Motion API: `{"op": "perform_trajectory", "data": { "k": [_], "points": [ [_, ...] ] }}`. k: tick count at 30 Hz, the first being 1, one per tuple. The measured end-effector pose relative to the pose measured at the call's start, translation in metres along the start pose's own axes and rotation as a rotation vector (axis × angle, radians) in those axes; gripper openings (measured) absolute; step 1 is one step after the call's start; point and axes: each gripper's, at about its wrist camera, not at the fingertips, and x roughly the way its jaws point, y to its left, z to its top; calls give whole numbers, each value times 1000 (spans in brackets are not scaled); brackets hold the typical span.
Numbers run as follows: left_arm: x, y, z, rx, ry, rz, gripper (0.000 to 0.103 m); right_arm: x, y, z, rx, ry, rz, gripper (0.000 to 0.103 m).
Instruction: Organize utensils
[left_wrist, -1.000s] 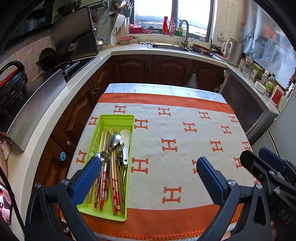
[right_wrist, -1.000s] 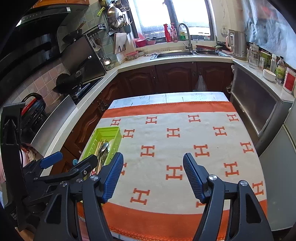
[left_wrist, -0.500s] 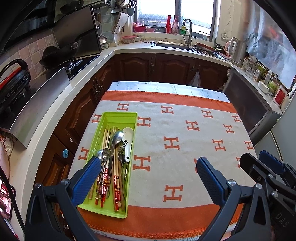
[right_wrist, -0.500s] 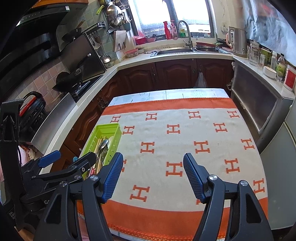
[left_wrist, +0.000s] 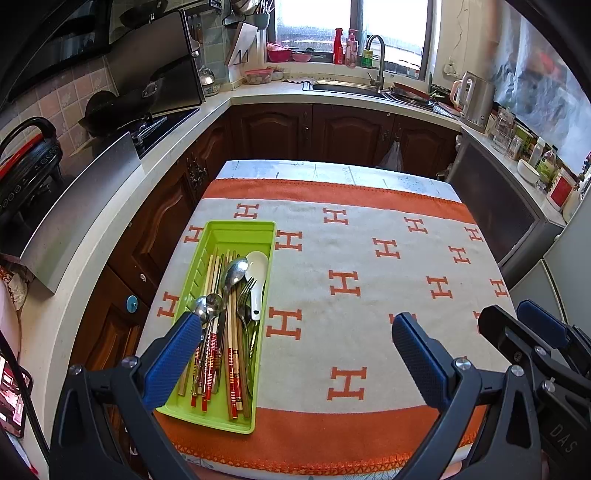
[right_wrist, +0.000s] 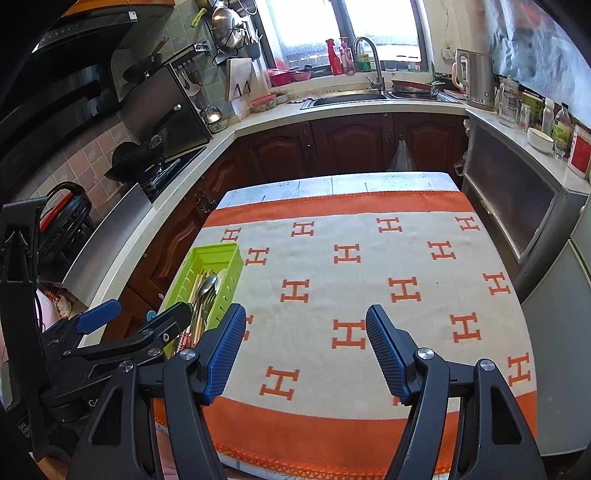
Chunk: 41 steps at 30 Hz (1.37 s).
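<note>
Here, left gripper (left_wrist: 295, 350) and right gripper (right_wrist: 306, 354) both released, green tray (left_wrist: 236, 230) perhaps chopsticks (left_wrist: 233, 354) partly hidden.

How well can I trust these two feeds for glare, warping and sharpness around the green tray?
Left wrist view: green plastic tray sharp and evenly lit, bright window blown out, counters bowed by fisheye. Right wrist view: same washed-out window, tray partly hidden behind the left gripper.

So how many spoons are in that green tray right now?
4 that I can see in the green tray: a white ceramic spoon at the right, a large metal spoon beside it, two smaller ones lower left. More may hide underneath.
</note>
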Motion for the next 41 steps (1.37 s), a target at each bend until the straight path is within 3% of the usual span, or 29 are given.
{"op": "perform_trajectory", "data": {
  "k": [41],
  "points": [
    [7,-3,-10,1,28,8,102,15,-5,-6,12,24,9,69]
  ]
}}
